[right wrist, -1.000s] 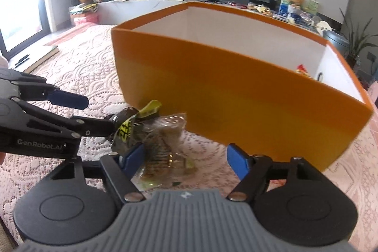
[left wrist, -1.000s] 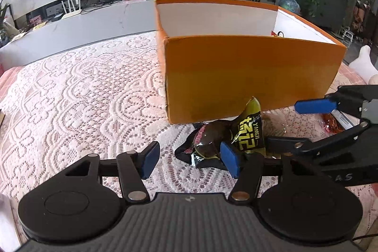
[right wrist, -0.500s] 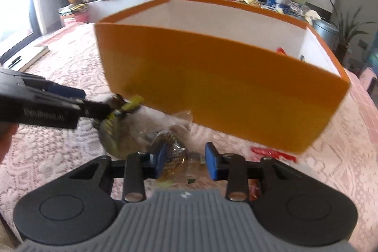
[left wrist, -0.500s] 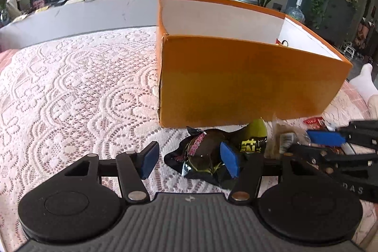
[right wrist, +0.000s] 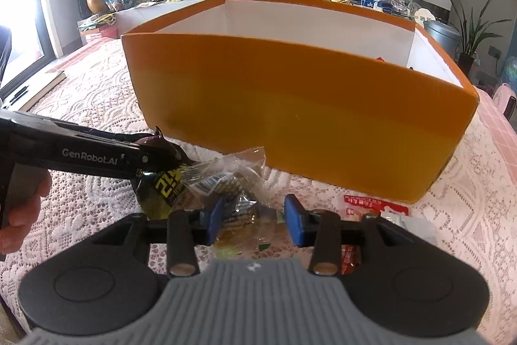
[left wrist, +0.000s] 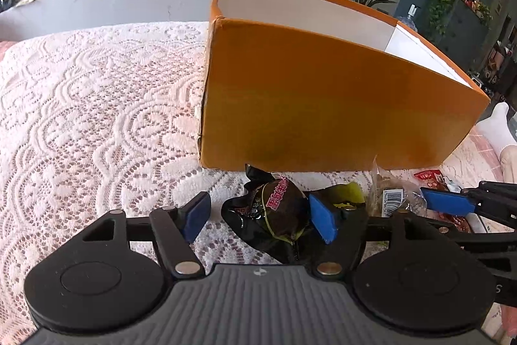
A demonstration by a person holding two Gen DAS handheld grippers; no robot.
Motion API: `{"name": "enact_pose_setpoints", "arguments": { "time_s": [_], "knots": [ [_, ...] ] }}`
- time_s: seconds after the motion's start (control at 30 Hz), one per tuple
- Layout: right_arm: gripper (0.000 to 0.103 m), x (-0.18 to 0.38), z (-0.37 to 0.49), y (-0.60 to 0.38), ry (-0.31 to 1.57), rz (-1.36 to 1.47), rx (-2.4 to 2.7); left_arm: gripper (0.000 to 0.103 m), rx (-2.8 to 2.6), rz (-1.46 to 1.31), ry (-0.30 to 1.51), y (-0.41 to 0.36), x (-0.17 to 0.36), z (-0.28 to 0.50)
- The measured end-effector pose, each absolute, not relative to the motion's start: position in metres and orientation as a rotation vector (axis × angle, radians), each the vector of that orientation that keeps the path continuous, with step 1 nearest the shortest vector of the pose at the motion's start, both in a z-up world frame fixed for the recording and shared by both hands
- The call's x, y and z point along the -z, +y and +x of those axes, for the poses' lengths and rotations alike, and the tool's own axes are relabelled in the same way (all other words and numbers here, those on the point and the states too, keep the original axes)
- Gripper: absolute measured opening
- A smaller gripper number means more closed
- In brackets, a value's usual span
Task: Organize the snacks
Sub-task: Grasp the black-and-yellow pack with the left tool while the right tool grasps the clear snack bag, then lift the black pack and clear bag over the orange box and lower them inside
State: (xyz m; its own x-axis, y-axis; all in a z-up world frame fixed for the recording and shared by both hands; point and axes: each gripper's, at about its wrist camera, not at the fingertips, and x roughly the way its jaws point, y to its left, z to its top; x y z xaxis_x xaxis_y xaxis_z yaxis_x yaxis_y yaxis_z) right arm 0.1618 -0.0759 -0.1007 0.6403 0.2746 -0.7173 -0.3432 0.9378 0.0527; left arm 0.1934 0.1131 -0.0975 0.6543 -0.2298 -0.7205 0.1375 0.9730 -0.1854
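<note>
Left wrist view
- Left gripper [left wrist: 260, 219]: standing wide open, gripping nothing yet; straddling the dark snack packet [left wrist: 274, 209], probably for closing on it next.
- Blue pads [left wrist: 323, 222]: right one appearing to touch the packet's side, left one well apart from it.
- Dark snack packet: lying crumpled on the lace tabletop [left wrist: 97, 118], just before the front wall of the orange box [left wrist: 323, 105], outside it.
- Orange box: standing open on top toward the far edge of the tabletop, likely serving as the place for collecting the snacks.

Right wrist view
- Right gripper [right wrist: 255, 222]: standing partly open around the clear packet [right wrist: 245, 209], one pad at each side; not showing any firm pinch, so judging it as not gripping.
- Clear packet: lying on the tabletop near the box's front wall, touching the dark packet at its left.
- Red packet [right wrist: 365, 204]: lying flat just right of the gripper, close under the box's right front corner, waiting for its turn.
- Box inside: showing mostly white walls, with one small red thing peeking behind the rim; contents otherwise hidden.
- Stage: seeming early, with several snacks lying outside.
</note>
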Motion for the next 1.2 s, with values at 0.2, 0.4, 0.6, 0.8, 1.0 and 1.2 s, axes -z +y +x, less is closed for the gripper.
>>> {"name": "enact_pose_setpoints", "arguments": {
  "time_s": [0.2, 0.4, 0.6, 0.8, 1.0, 1.2],
  "knots": [
    [0.046, 0.104, 0.164, -0.076, 0.805, -0.09, -0.35, 0.057, 0.227, -0.107, 0.822, 0.106, 0.095, 0.189],
    [0.049, 0.108, 0.166, -0.076, 0.804, -0.078, -0.356, 0.055, 0.196, -0.103, 0.822, 0.101, 0.094, 0.185],
    [0.048, 0.111, 0.167, -0.075, 0.8, -0.086, -0.365, 0.055, 0.159, -0.153, 0.834, 0.1, 0.095, 0.186],
    [0.048, 0.111, 0.167, -0.074, 0.797, -0.088, -0.363, 0.057, 0.139, -0.151, 0.82, 0.097, 0.096, 0.185],
    [0.047, 0.111, 0.165, -0.073, 0.791, -0.097, -0.36, 0.048, 0.15, -0.132, 0.787, 0.096, 0.094, 0.178],
    [0.038, 0.103, 0.16, -0.073, 0.764, -0.115, -0.365, 0.04, 0.146, -0.149, 0.764, 0.097, 0.086, 0.17]
  ]
}}
